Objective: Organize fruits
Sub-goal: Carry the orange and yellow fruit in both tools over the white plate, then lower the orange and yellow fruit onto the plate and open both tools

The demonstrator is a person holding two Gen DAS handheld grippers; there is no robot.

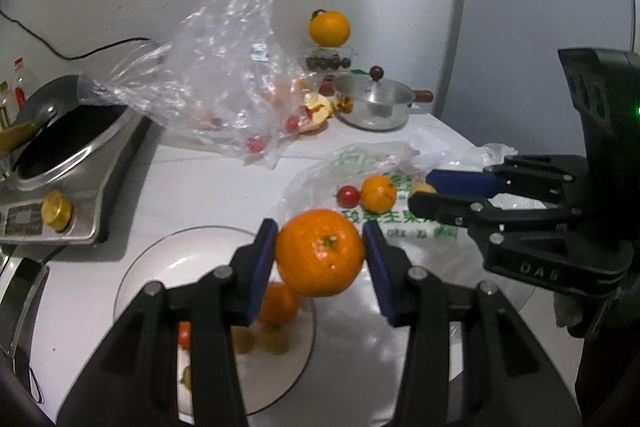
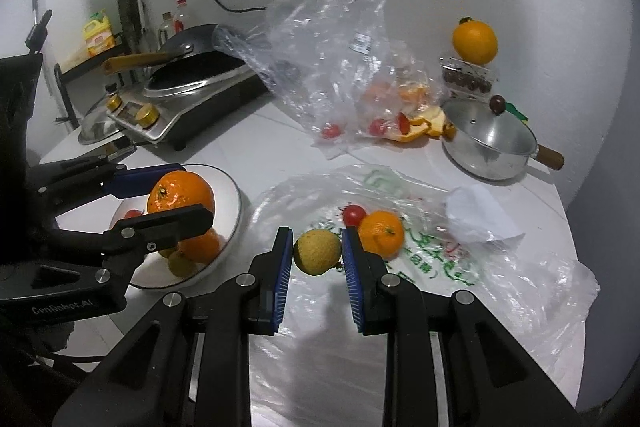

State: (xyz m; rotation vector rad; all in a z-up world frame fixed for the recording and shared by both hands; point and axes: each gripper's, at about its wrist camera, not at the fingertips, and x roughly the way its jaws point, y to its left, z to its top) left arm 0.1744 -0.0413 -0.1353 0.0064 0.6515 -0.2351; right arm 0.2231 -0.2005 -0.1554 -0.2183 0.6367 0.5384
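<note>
Left wrist view: my left gripper (image 1: pixel 320 253) is clamped on a large round orange mandarin (image 1: pixel 320 251), blue pads on its two sides, stem end facing the lens, at frame centre. Below it, lower left, sits the white round plate with a thin dark rim (image 1: pixel 132 267), already holding a smaller orange fruit (image 1: pixel 277 303) and some yellowish ones half hidden behind my fingers. The mandarin hangs over the plate's right edge, not its middle; I judge a release here could send it off the rim onto the counter, or onto the fruit below, setting that rolling. At right of frame the right gripper (image 1: pixel 418 193) shows side-on, with a bit of yellow at its tips. Right wrist view: the right gripper is closed on a small round yellow-green fruit with a rough skin (image 2: pixel 317 252), centre frame, above the printed clear plastic bag (image 2: pixel 440 267) lying flat on the white counter. The pads touch only its flanks, so a jolt could pop it out, I'd guess. A loose small mandarin (image 2: pixel 381 231) and a red cherry tomato (image 2: pixel 354 214) lie on the bag just behind; the slick film could let them roll if I drag it. Both tools head for one plate at left of frame, so collision is my main worry.
</note>
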